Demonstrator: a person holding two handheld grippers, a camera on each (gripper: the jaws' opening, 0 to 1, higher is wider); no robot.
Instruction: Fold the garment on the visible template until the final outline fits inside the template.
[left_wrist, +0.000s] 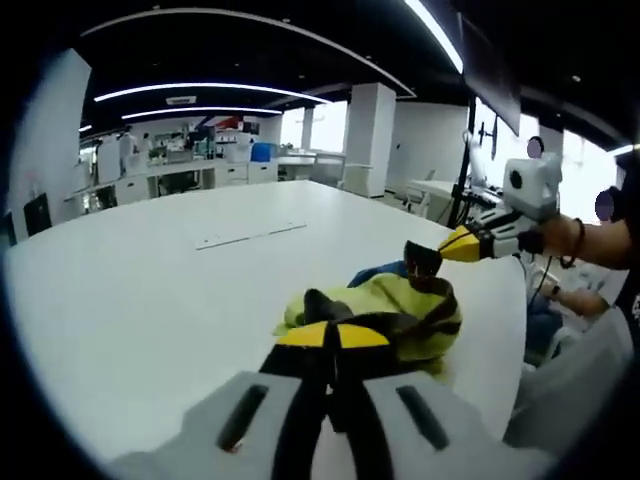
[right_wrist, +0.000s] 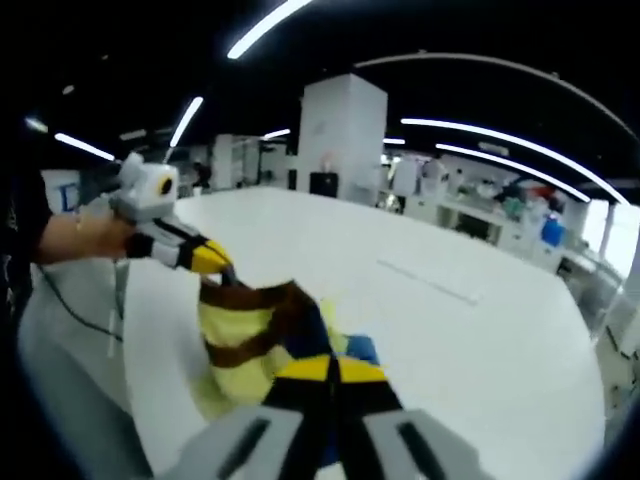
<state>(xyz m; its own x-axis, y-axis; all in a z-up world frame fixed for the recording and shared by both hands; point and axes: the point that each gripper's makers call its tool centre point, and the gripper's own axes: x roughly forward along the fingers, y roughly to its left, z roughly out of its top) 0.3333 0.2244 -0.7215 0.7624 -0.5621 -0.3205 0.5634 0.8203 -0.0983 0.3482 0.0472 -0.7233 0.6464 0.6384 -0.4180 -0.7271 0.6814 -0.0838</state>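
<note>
Two grippers, both pinching cloth. Left gripper (left_wrist: 333, 338): jaws closed on the near edge of the striped garment (left_wrist: 400, 310), yellow with brown bands and a blue patch. Right gripper (right_wrist: 327, 372): jaws likewise closed on the same garment, which hangs bunched between the two, partly lifted off the white table (left_wrist: 150, 290). A faint outlined rectangle, probably the template (left_wrist: 250, 235), lies well apart across the table. Judgement: early stage; garment not yet spread on the template, no folds made, all folding remains.
</note>
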